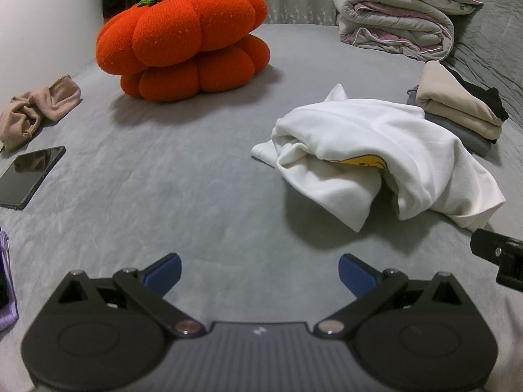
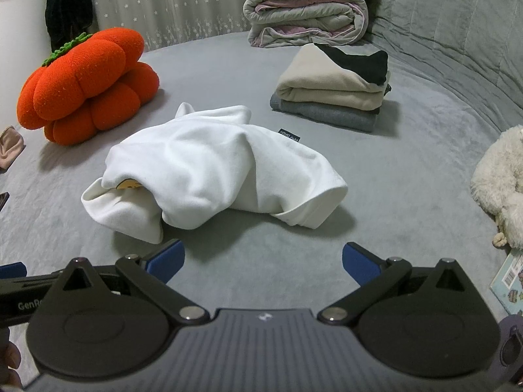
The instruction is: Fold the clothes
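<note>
A crumpled white garment (image 1: 379, 156) (image 2: 209, 166) with a bit of yellow print showing lies in a heap on the grey bed sheet (image 1: 196, 170) (image 2: 408, 196). My left gripper (image 1: 260, 276) hovers open over bare sheet, in front and to the left of the heap. My right gripper (image 2: 263, 266) is open too, just in front of the heap's near edge, nothing between its blue fingers (image 2: 166, 263). Behind the heap sits a stack of folded clothes (image 1: 457, 107) (image 2: 336, 88): beige and black on top, grey below.
An orange pumpkin cushion (image 1: 183, 42) (image 2: 85, 85) sits at the back left. A rolled duvet (image 1: 395, 23) (image 2: 307, 16) lies at the far end. A pinkish garment (image 1: 36, 111) and a dark tablet (image 1: 27, 176) lie left. A white plush toy (image 2: 500, 186) and a booklet (image 2: 510, 281) lie right.
</note>
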The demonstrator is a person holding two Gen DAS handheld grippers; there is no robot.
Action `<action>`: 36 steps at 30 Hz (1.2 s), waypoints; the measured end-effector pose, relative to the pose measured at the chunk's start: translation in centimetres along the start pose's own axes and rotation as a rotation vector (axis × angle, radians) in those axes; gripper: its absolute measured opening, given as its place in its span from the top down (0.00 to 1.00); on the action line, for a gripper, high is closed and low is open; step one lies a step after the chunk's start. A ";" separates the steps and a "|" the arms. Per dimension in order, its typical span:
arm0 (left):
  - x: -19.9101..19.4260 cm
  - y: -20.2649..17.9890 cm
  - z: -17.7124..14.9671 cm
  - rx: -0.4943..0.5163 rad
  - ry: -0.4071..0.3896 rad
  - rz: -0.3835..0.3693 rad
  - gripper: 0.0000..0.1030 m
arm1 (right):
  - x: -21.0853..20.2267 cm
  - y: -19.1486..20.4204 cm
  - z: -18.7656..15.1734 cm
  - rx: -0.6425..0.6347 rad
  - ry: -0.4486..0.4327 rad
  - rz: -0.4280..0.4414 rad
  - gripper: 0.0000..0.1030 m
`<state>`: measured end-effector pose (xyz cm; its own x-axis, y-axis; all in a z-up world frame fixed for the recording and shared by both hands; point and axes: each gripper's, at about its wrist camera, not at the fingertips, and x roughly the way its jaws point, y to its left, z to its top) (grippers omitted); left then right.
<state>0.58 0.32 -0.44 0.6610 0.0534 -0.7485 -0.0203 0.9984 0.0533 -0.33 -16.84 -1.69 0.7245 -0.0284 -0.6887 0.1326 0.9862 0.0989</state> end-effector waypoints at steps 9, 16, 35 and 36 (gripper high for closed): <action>0.0 0.0 0.0 -0.001 0.003 0.001 0.00 | 0.0 0.0 0.0 0.000 0.003 0.000 0.00; 0.0 0.0 0.0 -0.001 0.005 0.002 0.01 | 0.0 0.1 0.0 0.001 0.005 0.000 0.00; 0.1 0.0 0.0 -0.008 0.011 0.003 0.00 | 0.1 0.0 0.0 0.001 0.014 0.004 0.00; 0.1 0.0 0.0 -0.008 0.011 0.003 0.00 | 0.1 0.0 0.0 0.000 0.014 0.004 0.00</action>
<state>0.60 0.30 -0.51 0.6526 0.0569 -0.7556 -0.0285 0.9983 0.0506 -0.30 -16.81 -1.74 0.7156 -0.0220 -0.6981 0.1300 0.9862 0.1021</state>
